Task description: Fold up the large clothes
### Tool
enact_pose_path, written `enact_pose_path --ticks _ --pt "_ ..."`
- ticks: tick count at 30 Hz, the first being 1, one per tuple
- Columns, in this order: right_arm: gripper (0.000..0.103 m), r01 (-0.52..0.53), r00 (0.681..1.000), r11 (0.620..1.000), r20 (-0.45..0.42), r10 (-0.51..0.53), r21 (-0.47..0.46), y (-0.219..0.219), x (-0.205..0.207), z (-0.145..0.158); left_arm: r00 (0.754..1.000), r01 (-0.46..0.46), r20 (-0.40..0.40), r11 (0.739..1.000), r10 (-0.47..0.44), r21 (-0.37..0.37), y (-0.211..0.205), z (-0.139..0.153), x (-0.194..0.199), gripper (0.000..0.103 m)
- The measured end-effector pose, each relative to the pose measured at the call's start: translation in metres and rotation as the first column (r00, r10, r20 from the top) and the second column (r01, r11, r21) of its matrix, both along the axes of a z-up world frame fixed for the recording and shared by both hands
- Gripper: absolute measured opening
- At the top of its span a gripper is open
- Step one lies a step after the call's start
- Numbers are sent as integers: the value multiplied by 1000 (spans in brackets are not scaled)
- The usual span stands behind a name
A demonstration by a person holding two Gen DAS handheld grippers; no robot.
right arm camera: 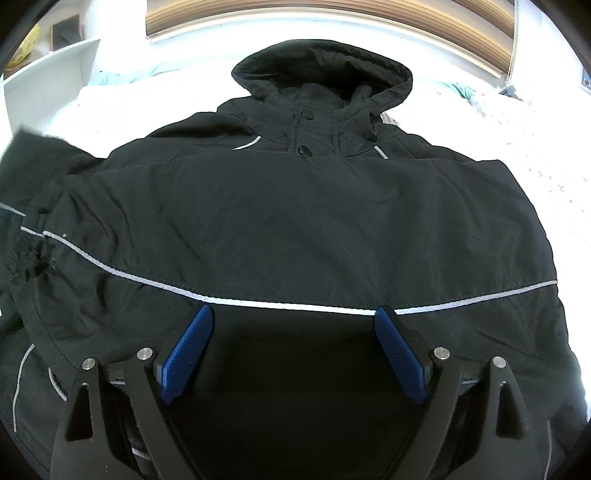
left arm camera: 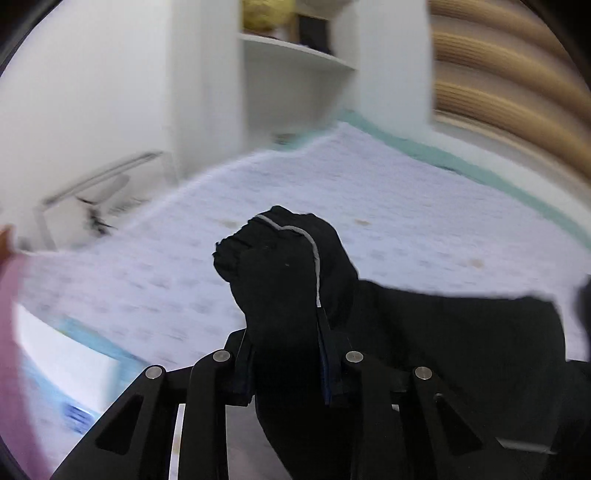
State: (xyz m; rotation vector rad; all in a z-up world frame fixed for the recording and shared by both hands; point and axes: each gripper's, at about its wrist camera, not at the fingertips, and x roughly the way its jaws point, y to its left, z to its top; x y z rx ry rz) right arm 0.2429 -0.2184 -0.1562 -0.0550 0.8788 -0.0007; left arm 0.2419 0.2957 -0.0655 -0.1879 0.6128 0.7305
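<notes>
A black hooded jacket (right arm camera: 295,221) with thin reflective stripes lies front up on the bed, hood at the far end. One sleeve is folded across the chest. My right gripper (right arm camera: 293,317) is open, its blue pads (right arm camera: 190,343) spread just above the folded sleeve near its stripe. My left gripper (left arm camera: 284,325) is shut on the other sleeve's cuff (left arm camera: 280,258), a bunched black end with a grey stripe, held above the bed. That raised sleeve shows at the far left of the right wrist view (right arm camera: 22,177).
The bed (left arm camera: 406,192) has a pale patterned cover and a teal edge. White shelving (left arm camera: 295,55) stands beyond it, with window blinds (right arm camera: 332,14) behind the headboard side. A box and papers (left arm camera: 74,362) lie at the lower left.
</notes>
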Motion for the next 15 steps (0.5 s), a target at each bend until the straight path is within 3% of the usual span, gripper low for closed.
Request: enact_pose_path --ticks 3,5,8,10,12,15 --pt "94 6 1000 1000 2 -6 -2 -1 1 0 998 6 -61 998 -10 -58 17 -17 3 24" --pt "95 10 1000 1000 1 -10 -3 -1 2 0 997 5 -77 1000 -7 -24 17 -23 -7 24" --pt "95 10 1000 1000 2 -10 -4 -1 3 0 997 63 -38 998 -62 17 -1 -16 -20 23" --pt "96 10 1000 1000 2 -10 -5 -1 3 0 991 134 10 989 -135 56 -23 5 -30 23" --pt "96 11 1000 1000 3 -11 -5 -1 3 0 973 213 71 974 -218 70 -50 28 -46 22" --pt "96 11 1000 1000 4 -11 -8 -1 4 0 910 367 193 929 -368 40 -94 62 -62 21"
